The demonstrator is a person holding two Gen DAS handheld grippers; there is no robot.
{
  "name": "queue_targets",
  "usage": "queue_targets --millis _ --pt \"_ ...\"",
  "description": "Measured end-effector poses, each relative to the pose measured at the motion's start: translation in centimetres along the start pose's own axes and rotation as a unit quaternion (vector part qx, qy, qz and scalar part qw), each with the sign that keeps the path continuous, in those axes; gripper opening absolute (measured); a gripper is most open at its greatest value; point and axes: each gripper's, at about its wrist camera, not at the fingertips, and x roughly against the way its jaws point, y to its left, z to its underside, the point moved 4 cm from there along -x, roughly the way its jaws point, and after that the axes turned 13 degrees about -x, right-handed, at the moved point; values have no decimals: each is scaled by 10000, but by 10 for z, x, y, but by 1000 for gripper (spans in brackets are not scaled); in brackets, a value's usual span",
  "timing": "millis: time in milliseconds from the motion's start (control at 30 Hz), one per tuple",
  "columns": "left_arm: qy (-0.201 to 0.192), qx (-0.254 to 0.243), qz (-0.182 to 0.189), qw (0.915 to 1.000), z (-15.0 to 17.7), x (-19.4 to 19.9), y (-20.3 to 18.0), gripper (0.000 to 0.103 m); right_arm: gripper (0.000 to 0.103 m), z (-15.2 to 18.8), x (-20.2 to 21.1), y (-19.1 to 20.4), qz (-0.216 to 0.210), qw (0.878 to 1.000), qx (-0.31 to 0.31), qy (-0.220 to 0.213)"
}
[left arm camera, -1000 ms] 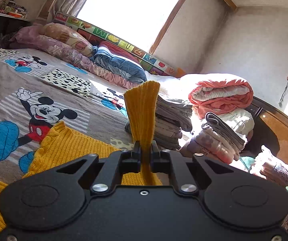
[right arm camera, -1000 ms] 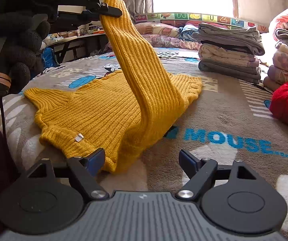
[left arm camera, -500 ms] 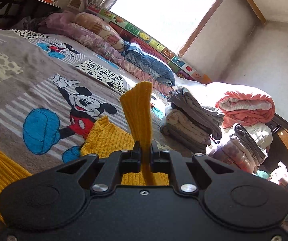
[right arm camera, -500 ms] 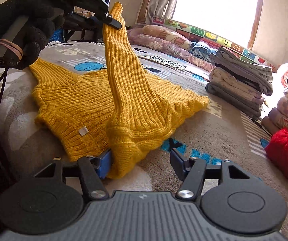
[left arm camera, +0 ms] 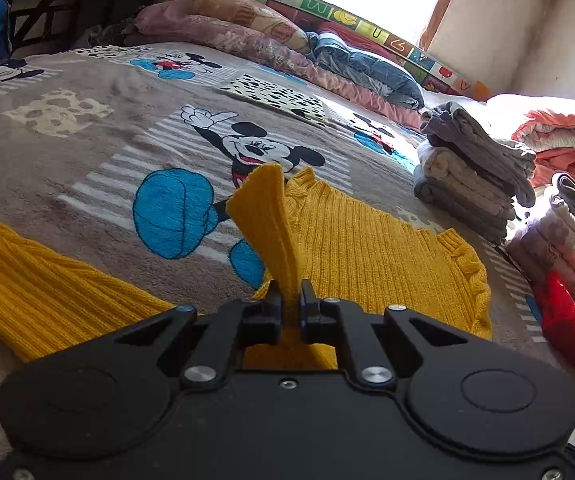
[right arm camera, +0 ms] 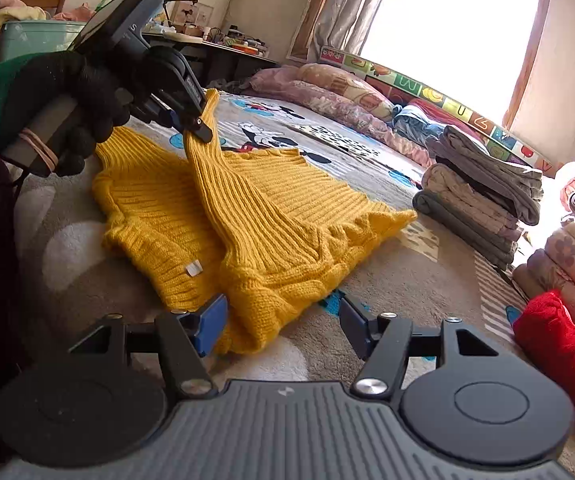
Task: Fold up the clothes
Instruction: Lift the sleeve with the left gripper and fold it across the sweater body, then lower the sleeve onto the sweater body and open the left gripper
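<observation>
The bed (right arm camera: 427, 280) fills most of the room, covered by a grey cartoon-mouse blanket (left arm camera: 87, 152), and the yellow sweater (right arm camera: 287, 216) lies spread across the middle of it. It is a chunky ribbed knit with a cabled hem and a small white tag near its neck edge. The body lies flat on the blanket, its long axis running from the near edge of the bed away toward the window (right arm camera: 447, 20), with the hem side toward the stacks of folded clothes (right arm camera: 483, 200) near the far right.

One sleeve (right arm camera: 215, 168) is lifted off the body and rises at a slant up to the left gripper (right arm camera: 197, 118), which is held in a black-gloved hand (right arm camera: 75, 96) above the sweater's left part. In the left wrist view that gripper (left arm camera: 287, 296) is pressed together on the sleeve (left arm camera: 267, 224), with the cuff end standing up past the fingers and pointing toward the window. The other sleeve (left arm camera: 39, 280) lies flat on the blanket off to the left.

The right gripper (right arm camera: 283, 320) sits low at the near corner of the sweater, spread wide. Its left blue-padded finger (right arm camera: 211, 320) is just beside the thick folded edge of the knit, and the right one stands apart over the blanket. A red garment (right arm camera: 559, 344) lies to the right, apart from the sweater.
</observation>
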Motion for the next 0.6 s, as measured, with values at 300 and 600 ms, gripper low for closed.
queue_targets --millis 300,600 --pt "206 -99 -196 9995 3 -2 2 7 67 -15 -38 12 -709 9971 -18 266" --pt "429 37 -1074 9933 3 -9 21 25 73 6 -33 21 -1187 9912 -127 564"
